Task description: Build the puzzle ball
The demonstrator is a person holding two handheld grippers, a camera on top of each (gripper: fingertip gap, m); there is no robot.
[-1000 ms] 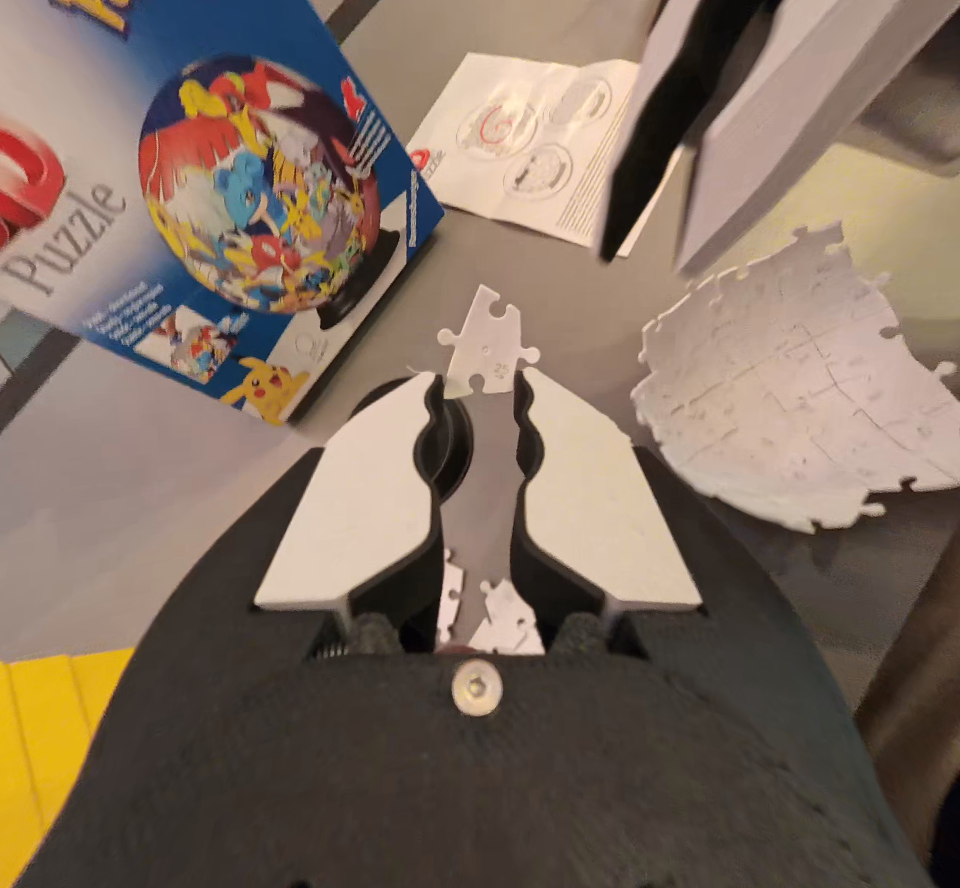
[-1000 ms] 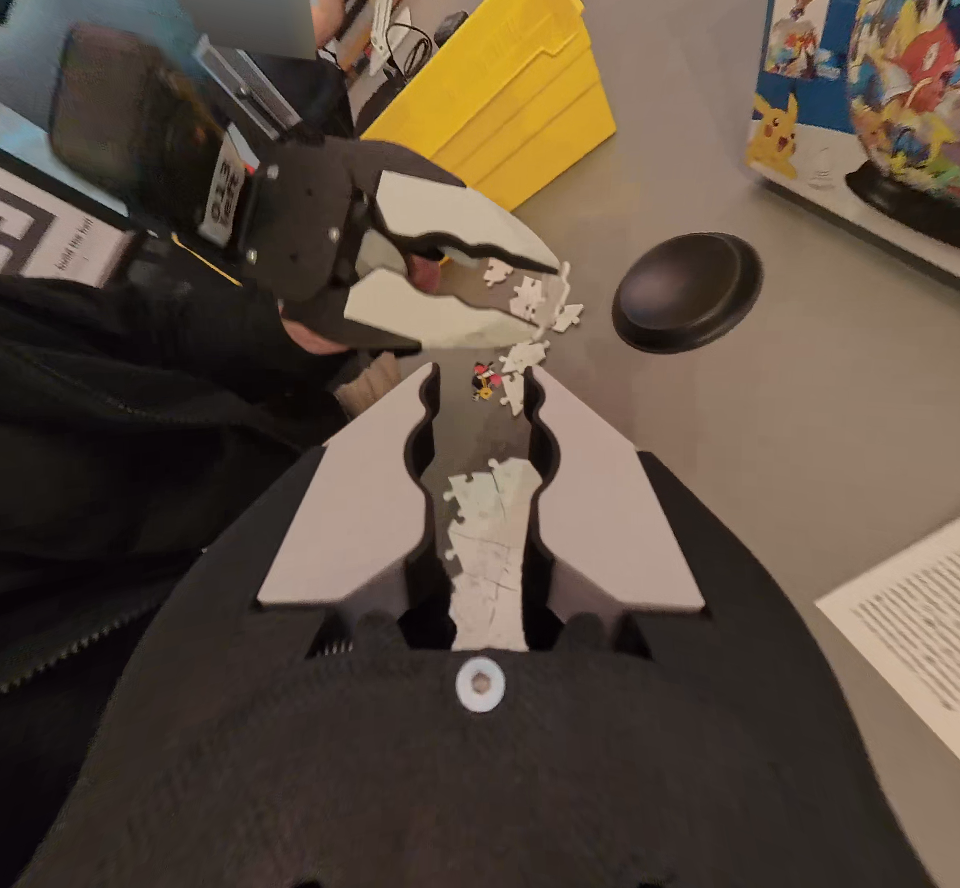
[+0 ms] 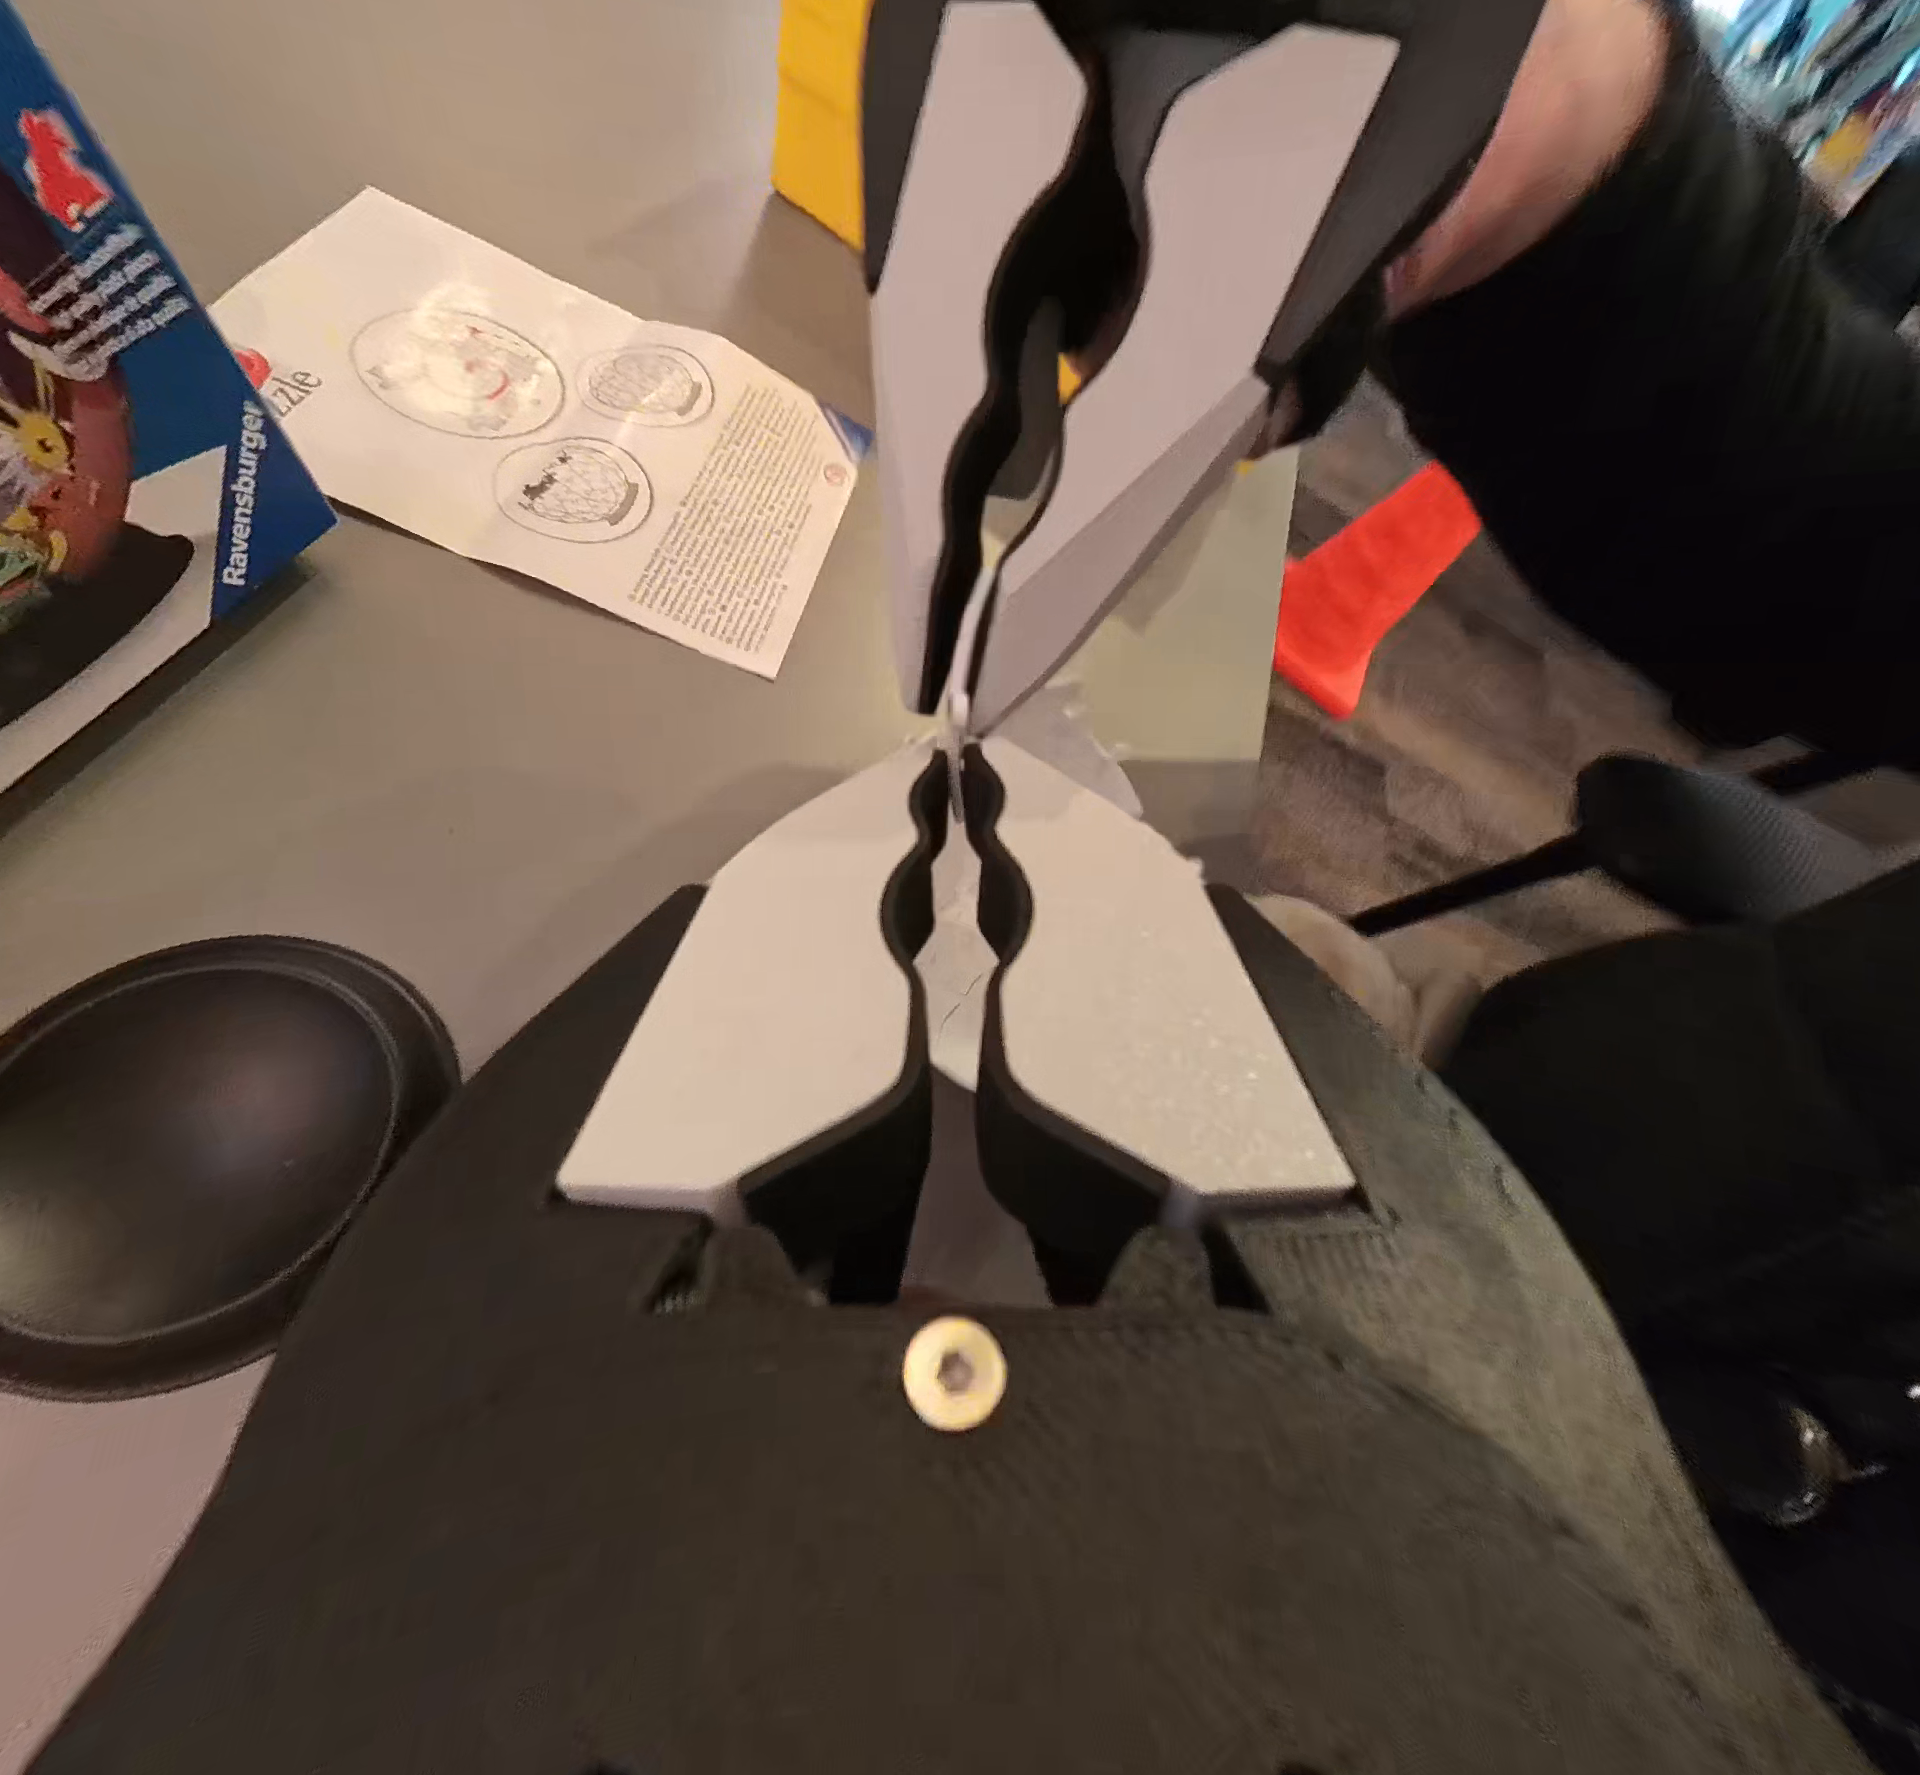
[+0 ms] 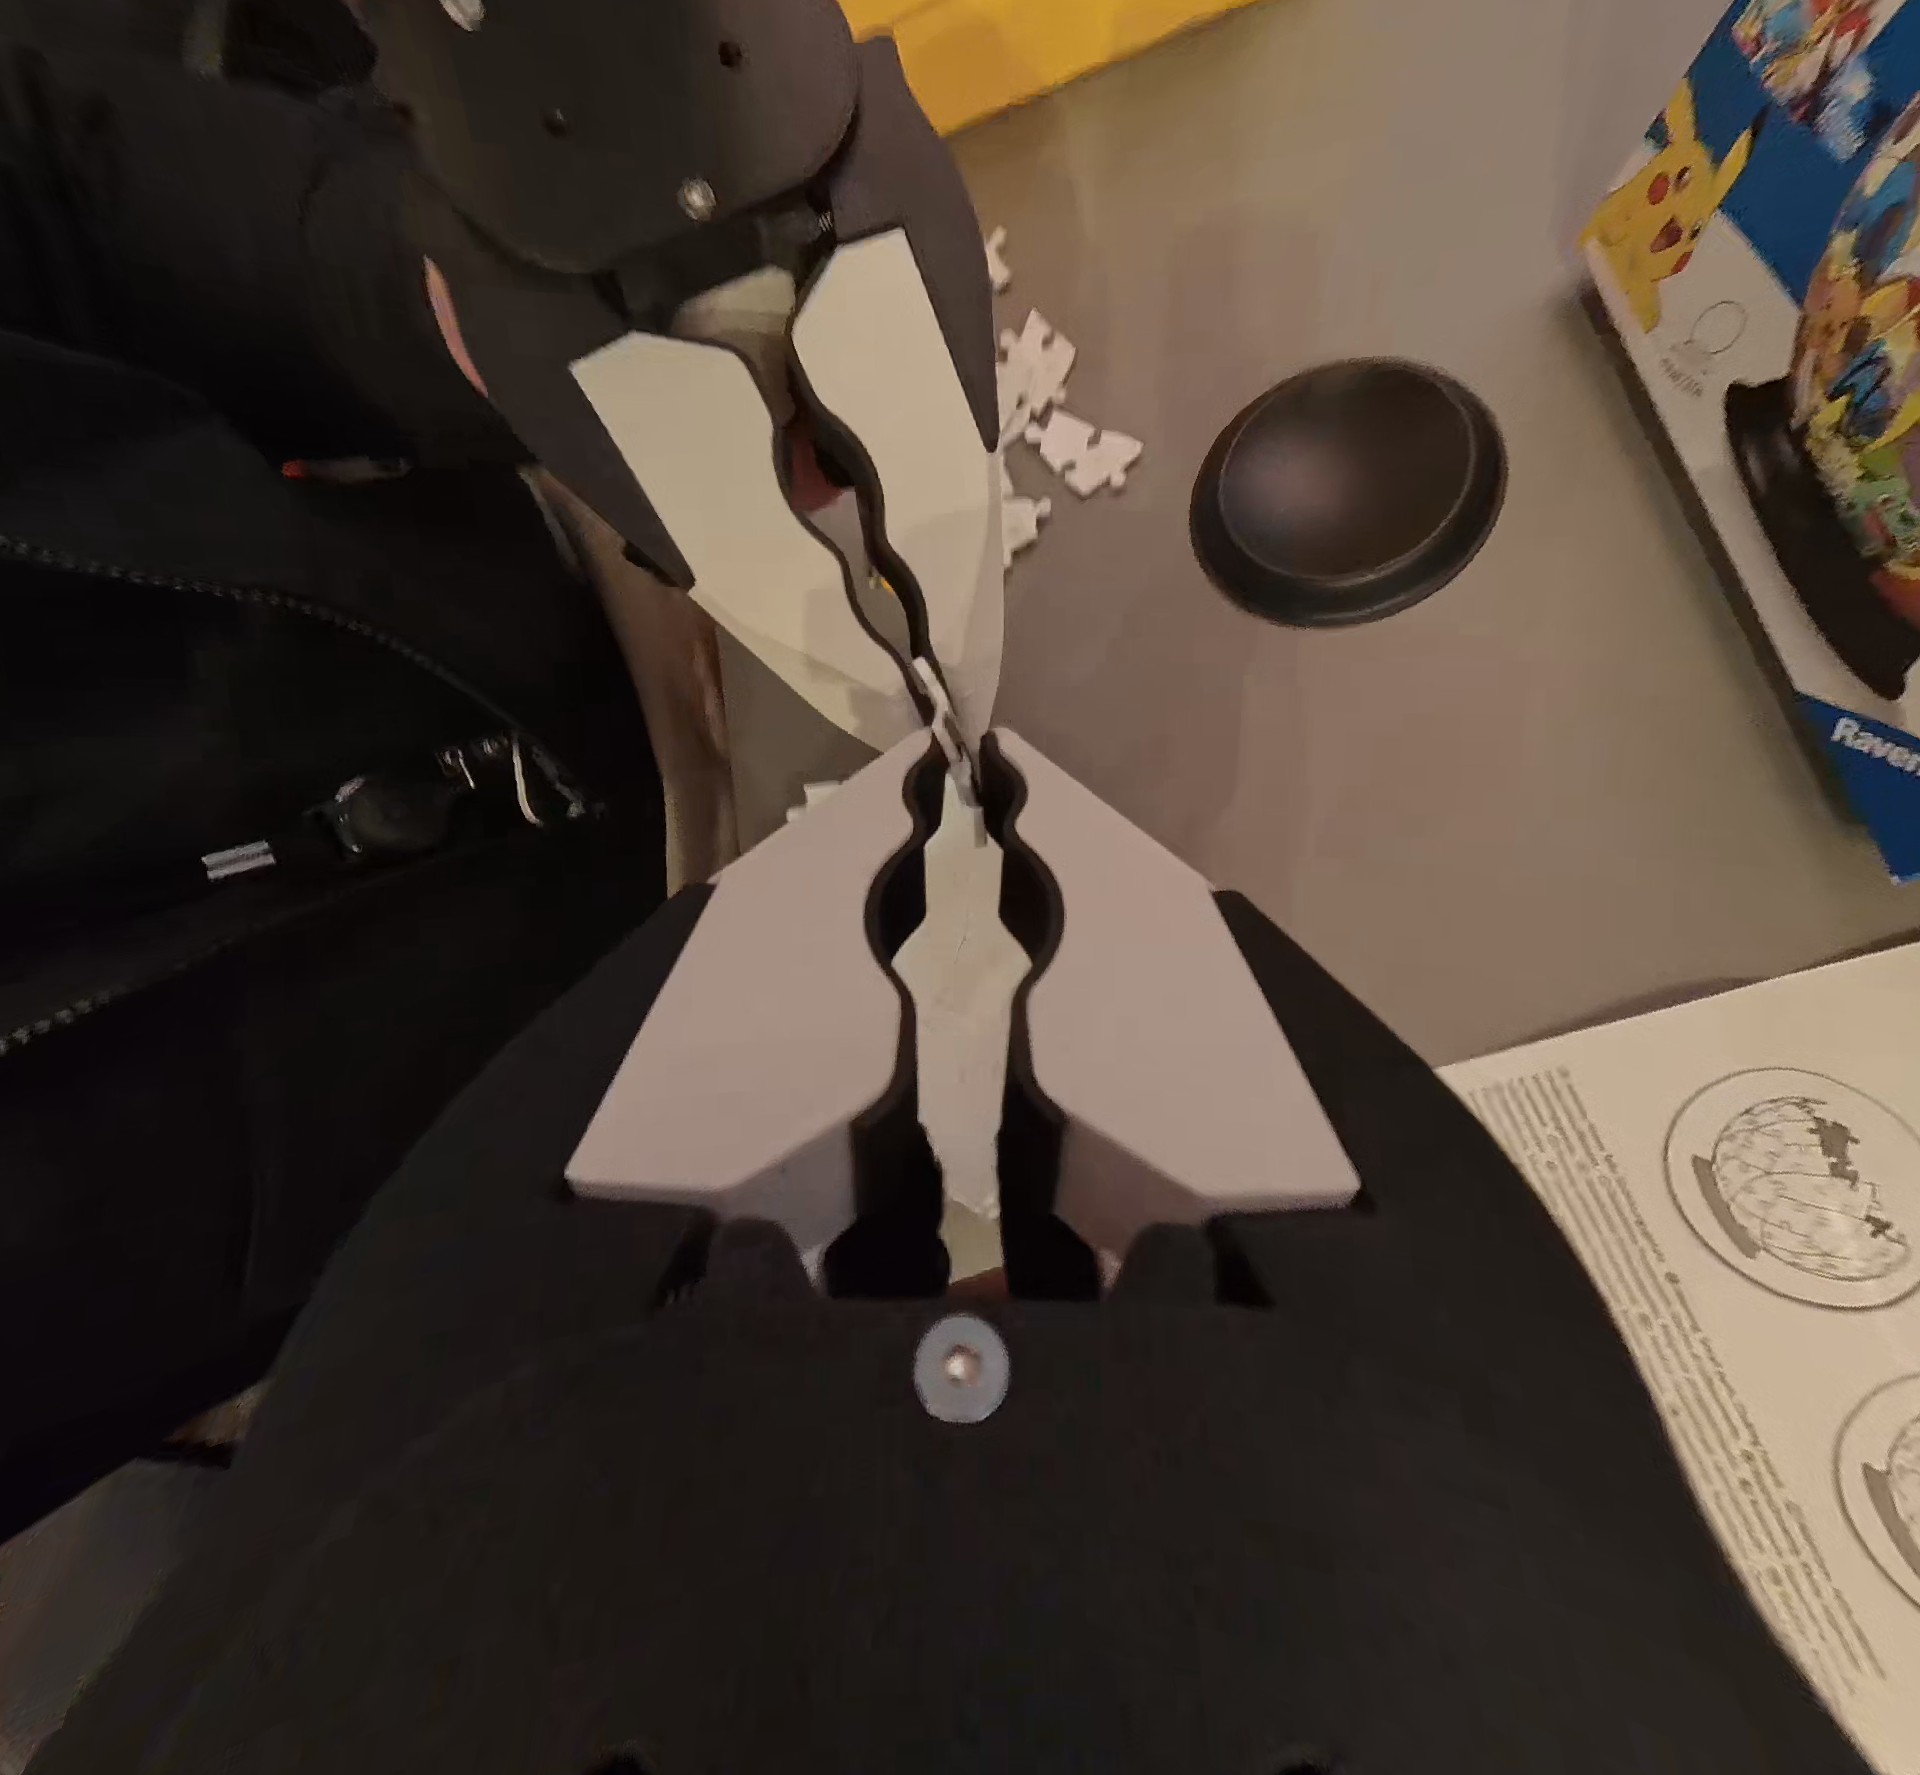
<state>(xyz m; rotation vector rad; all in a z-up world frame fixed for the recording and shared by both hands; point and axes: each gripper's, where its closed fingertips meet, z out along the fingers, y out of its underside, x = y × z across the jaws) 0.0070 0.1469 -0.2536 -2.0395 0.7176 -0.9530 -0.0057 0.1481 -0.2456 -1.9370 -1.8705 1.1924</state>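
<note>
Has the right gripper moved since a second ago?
Yes. In the left wrist view, against the leaflet, the right gripper has come tip to tip with the left gripper.

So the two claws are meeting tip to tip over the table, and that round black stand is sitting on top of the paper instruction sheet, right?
Not quite. The claws do meet tip to tip, but the black stand sits on the bare grey table, apart from the instruction sheet. The right wrist view shows it.

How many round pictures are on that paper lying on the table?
3. On the paper, a big round picture sits nearest the box, a smaller one beside it, and another nearer the camera. The right gripper covers one corner, so more may hide.
</note>
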